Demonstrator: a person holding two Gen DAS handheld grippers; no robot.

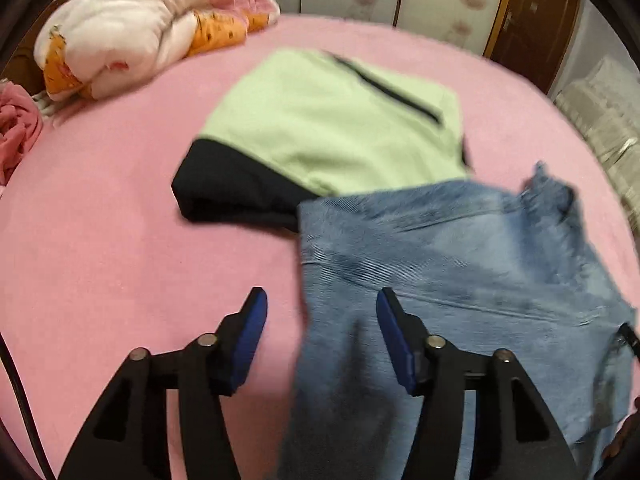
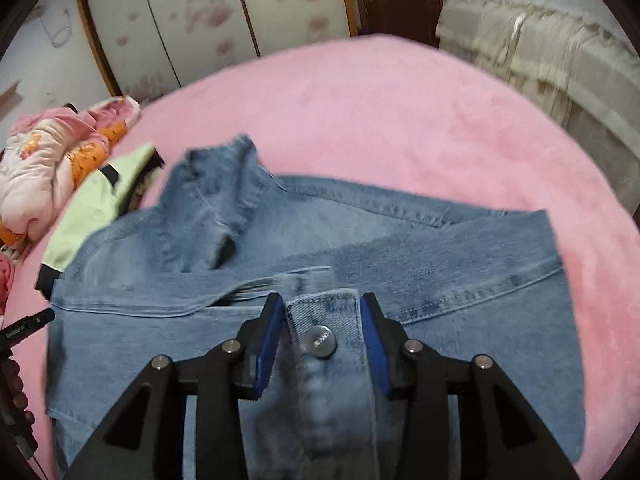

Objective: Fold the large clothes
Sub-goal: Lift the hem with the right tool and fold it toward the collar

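Denim jacket (image 2: 280, 248) partly folded on pink bed (image 2: 400, 112) | my left gripper (image 1: 320, 320) spread, empty | right gripper (image 2: 320, 320) spread astride button placket (image 2: 320, 344), apparently unpinched | next: regrip, fold over.

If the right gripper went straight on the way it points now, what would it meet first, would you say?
Most likely the denim jacket: the right gripper has its jaws either side of the buttoned front band, with no visible gap, though depth is unclear.

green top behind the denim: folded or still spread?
Folded. The green top lies as a compact squared bundle on the pink bed, dark layers stacked under its edge.
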